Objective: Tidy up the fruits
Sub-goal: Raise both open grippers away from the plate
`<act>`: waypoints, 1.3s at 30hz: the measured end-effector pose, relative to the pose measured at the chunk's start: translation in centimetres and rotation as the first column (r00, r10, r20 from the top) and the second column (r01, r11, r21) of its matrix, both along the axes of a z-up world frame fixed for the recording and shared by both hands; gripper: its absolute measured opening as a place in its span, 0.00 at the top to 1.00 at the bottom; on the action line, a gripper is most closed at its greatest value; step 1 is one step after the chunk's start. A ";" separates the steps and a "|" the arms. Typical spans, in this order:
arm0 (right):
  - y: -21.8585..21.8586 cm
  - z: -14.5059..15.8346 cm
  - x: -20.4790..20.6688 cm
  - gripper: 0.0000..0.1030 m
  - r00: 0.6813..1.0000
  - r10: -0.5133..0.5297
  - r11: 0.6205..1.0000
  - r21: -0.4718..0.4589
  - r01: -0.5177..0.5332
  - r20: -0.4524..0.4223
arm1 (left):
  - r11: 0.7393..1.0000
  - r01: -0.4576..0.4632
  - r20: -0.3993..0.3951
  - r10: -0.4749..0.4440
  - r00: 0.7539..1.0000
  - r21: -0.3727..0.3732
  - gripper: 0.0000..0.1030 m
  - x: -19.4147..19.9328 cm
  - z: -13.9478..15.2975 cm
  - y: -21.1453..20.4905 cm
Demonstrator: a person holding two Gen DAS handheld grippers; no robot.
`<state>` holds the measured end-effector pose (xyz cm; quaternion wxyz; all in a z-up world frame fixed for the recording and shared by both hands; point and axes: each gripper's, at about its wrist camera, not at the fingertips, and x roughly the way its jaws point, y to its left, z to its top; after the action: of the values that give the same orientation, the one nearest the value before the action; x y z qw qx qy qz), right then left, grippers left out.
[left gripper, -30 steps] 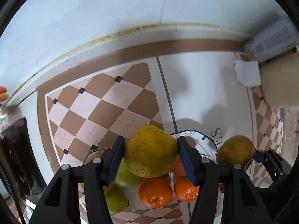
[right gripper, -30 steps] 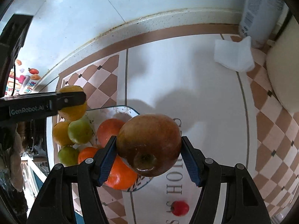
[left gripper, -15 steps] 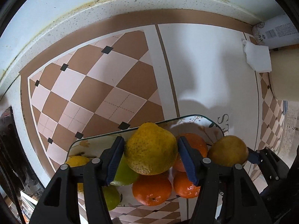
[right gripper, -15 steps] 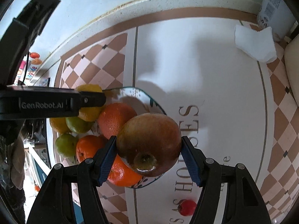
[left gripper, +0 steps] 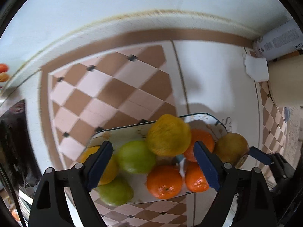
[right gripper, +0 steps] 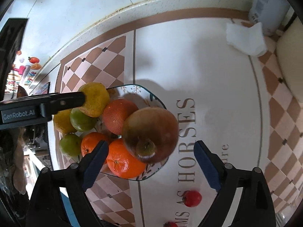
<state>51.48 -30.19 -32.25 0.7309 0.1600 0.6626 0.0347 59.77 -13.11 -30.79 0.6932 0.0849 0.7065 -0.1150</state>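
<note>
— What's sitting on the tiled desk (right gripper: 217,71)?
— A fruit plate (right gripper: 149,94). Both jaws have just been opening: the left gripper (left gripper: 154,163) spread beside a yellow citrus (left gripper: 168,135), the right gripper (right gripper: 151,162) spread around a brown pomegranate (right gripper: 151,132).

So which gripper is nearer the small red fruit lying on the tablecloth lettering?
Right. The small red fruit lies just below the open right gripper, toward its right finger. The left gripper is over the far side of the plate.
</note>
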 end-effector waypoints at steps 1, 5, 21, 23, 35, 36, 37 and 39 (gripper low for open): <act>0.1 0.3 -0.2 0.09 1.000 -0.001 1.000 -0.012 0.001 0.007 | 1.000 -0.007 0.025 0.007 1.000 0.007 0.15 -0.5 0.5 0.5; 1.4 1.6 -2.2 0.09 0.999 -0.020 0.996 -0.090 0.023 0.039 | 0.998 -0.058 0.115 0.055 0.992 0.026 0.15 -2.8 2.3 3.0; 6.1 8.0 -10.7 0.09 0.984 -0.021 0.984 -0.171 0.052 0.176 | 0.991 -0.133 0.295 0.125 0.947 0.006 0.15 -13.8 7.6 8.6; 6.3 9.1 -11.8 0.09 0.981 -0.024 0.983 -0.173 0.059 0.194 | 0.991 -0.132 0.323 0.126 0.938 -0.004 0.15 -15.1 8.8 8.9; 8.5 17.6 -18.4 0.09 0.940 -0.006 0.975 -0.205 0.081 0.342 | 0.990 -0.121 0.453 0.141 0.880 -0.072 0.15 -21.4 15.4 11.1; 8.7 18.3 -19.0 0.09 0.935 -0.003 0.975 -0.206 0.081 0.354 | 0.990 -0.120 0.462 0.143 0.876 -0.078 0.15 -21.9 16.0 11.2; 8.8 18.7 -19.3 0.09 0.933 -0.001 0.975 -0.205 0.080 0.360 | 0.990 -0.118 0.466 0.143 0.873 -0.083 0.15 -22.2 16.3 11.3; 9.2 19.9 -20.2 0.09 0.926 0.005 0.976 -0.205 0.078 0.377 | 0.988 -0.118 0.478 0.150 0.865 -0.098 0.15 -23.1 17.3 11.5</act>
<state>31.29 -20.98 -12.36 0.8576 0.0823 0.5073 -0.0210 36.71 -1.62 -13.45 0.8564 0.0390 0.5108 -0.0647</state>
